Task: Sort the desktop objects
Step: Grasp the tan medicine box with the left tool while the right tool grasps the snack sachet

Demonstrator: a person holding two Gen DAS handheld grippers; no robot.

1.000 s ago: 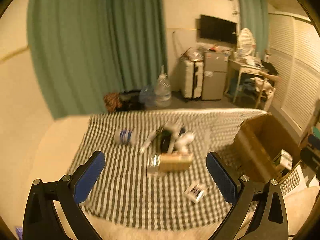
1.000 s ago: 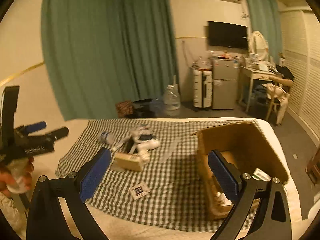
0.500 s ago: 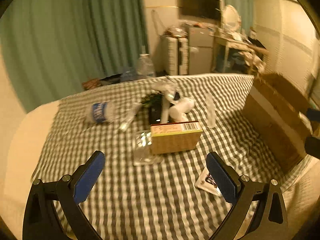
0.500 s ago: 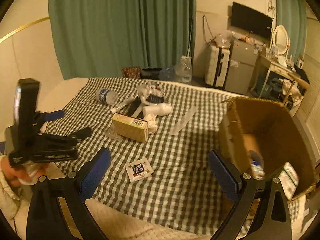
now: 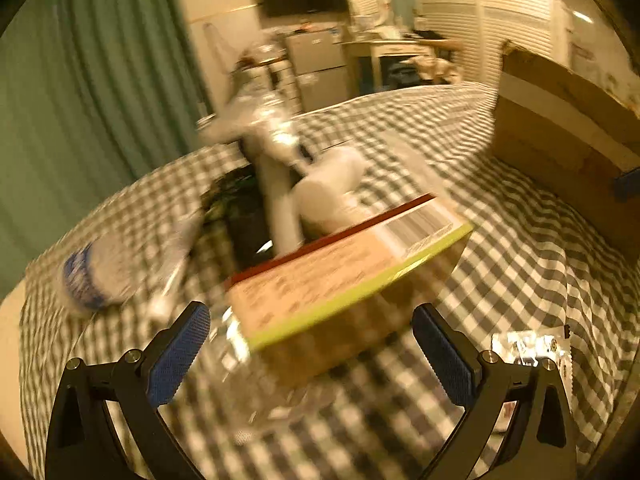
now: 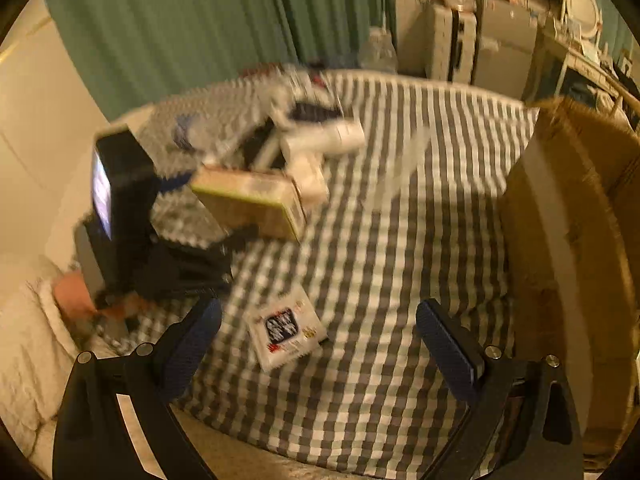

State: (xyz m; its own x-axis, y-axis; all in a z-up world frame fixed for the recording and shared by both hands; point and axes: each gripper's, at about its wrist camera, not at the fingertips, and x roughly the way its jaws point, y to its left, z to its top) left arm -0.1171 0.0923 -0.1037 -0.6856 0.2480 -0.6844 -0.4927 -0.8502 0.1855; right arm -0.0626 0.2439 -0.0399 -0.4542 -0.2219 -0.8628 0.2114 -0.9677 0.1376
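A tan box with a green edge (image 5: 348,280) lies on the checked cloth (image 5: 520,248), just ahead of my left gripper (image 5: 312,356), which is open and empty. A clear plastic piece (image 5: 256,380) sits under the box's near corner. Behind it lie a white bottle (image 5: 332,188) and a water bottle (image 5: 96,276). My right gripper (image 6: 320,346) is open over a small printed packet (image 6: 286,330). In the right wrist view the tan box (image 6: 252,204) sits by the left tool's black body (image 6: 124,216). Both views are blurred.
An open cardboard box (image 6: 572,220) stands on the right of the cloth, also in the left wrist view as the cardboard box (image 5: 560,140). A clear tube (image 6: 404,164) lies mid-cloth. A person's hand (image 6: 76,296) holds the left tool. Green curtains, a fridge and a desk stand behind.
Both grippers have moved forward and down toward the cloth. The left one has closed in on the tan box; the right one now hangs over the packet. Both stay open.
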